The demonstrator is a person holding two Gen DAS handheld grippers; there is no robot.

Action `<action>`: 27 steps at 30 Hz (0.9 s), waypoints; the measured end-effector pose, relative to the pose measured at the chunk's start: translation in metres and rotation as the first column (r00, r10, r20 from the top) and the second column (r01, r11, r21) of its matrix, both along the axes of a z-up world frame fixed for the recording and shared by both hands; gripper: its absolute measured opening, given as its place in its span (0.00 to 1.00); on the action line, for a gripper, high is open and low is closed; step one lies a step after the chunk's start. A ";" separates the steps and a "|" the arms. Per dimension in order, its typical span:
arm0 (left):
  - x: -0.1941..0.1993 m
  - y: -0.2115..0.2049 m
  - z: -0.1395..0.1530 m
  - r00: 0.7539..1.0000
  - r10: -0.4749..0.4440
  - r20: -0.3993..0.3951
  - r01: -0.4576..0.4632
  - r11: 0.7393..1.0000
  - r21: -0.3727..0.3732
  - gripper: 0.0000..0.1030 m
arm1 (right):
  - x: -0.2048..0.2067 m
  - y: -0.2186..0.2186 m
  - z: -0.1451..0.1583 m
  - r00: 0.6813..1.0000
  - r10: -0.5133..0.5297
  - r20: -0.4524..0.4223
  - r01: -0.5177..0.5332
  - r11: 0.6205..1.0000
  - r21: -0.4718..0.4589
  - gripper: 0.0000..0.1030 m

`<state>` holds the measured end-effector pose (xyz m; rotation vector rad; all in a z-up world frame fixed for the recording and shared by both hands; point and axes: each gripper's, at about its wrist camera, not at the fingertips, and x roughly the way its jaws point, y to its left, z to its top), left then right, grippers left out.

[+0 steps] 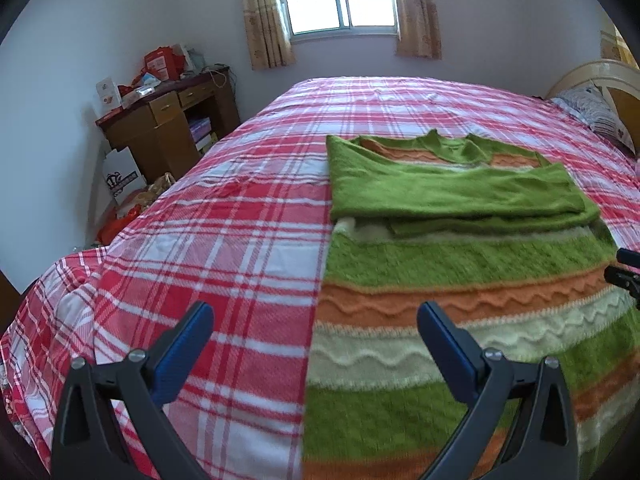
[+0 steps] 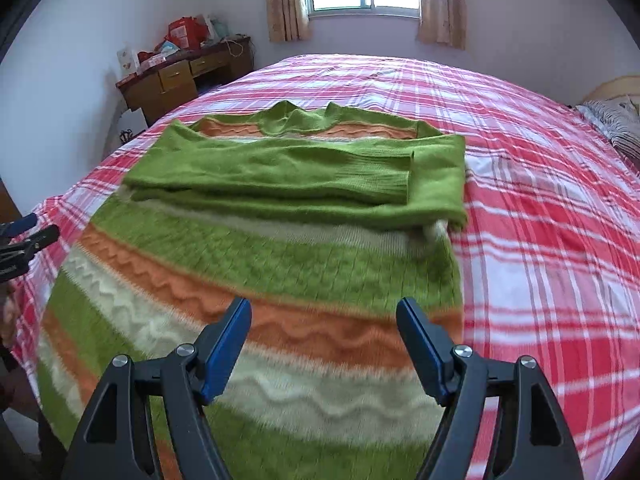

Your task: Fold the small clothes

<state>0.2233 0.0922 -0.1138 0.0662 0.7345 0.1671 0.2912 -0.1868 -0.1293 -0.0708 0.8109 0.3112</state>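
Observation:
A green, orange and cream striped knitted sweater lies flat on the bed, its collar toward the window. Both green sleeves are folded across its chest. My left gripper hovers open over the sweater's left edge near the hem, one finger above the bedspread and one above the knit, nothing between them. My right gripper hovers open above the lower right part of the sweater, also holding nothing. Each gripper's tip shows at the edge of the other's view.
The bed carries a red, pink and white plaid bedspread. A patterned pillow and headboard sit at the right. A cluttered wooden desk stands by the wall at the left, with bags on the floor beside it.

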 end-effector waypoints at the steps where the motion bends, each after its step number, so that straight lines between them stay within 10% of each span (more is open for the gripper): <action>1: -0.003 -0.001 0.000 1.000 -0.004 -0.002 0.004 1.000 0.001 1.00 | -0.004 0.000 0.000 1.000 0.001 0.002 -0.001 1.000 0.002 0.73; 27: -0.083 -0.014 -0.027 0.987 -0.118 -0.111 0.115 0.993 -0.038 1.00 | -0.104 -0.005 -0.016 0.999 0.020 -0.042 -0.019 0.999 0.035 0.73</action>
